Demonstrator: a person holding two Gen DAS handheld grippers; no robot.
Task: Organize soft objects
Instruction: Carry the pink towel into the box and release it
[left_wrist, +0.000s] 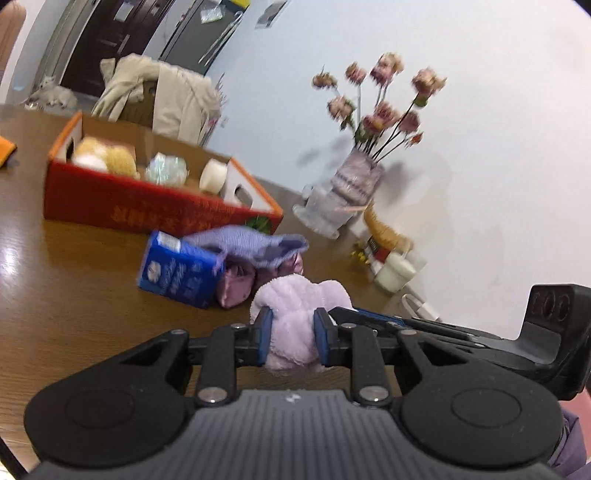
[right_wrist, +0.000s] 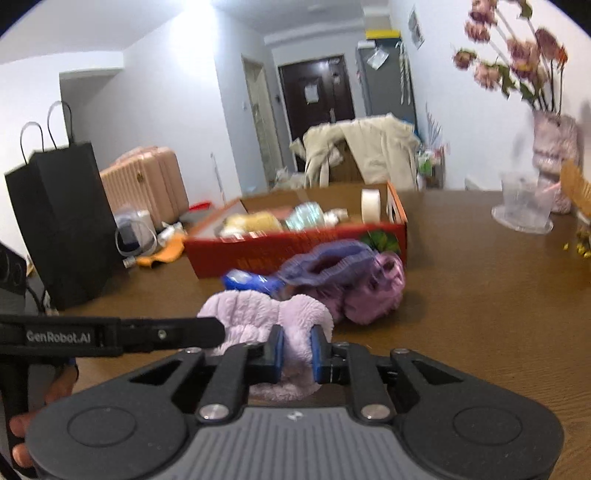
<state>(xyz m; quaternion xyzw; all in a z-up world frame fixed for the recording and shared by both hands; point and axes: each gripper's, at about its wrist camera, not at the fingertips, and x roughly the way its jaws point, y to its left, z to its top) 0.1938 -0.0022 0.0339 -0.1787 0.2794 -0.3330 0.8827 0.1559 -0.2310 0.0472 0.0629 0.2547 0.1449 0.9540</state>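
A fluffy lilac cloth (left_wrist: 301, 299) (right_wrist: 255, 306) is held between both grippers above the brown table (left_wrist: 74, 295). My left gripper (left_wrist: 293, 332) is shut on one end of it and my right gripper (right_wrist: 297, 349) is shut on the other. Beyond it lie a purple knitted piece (left_wrist: 251, 240) (right_wrist: 332, 258), a pink-purple soft item (left_wrist: 236, 282) (right_wrist: 373, 295) and a blue tissue pack (left_wrist: 177, 269) (right_wrist: 251, 280). A red cardboard box (left_wrist: 147, 205) (right_wrist: 295, 251) behind them holds a yellow-white plush (left_wrist: 105, 155), a pale green puff (left_wrist: 166, 170) and a white roll (left_wrist: 214, 175).
A vase of dried flowers (left_wrist: 358, 181) (right_wrist: 552, 147), a clear plastic dish (right_wrist: 524, 206) and a white jar (left_wrist: 395, 273) stand by the wall. A black paper bag (right_wrist: 62, 221) stands on the table's left. A chair draped with a beige coat (left_wrist: 166, 99) is behind the box.
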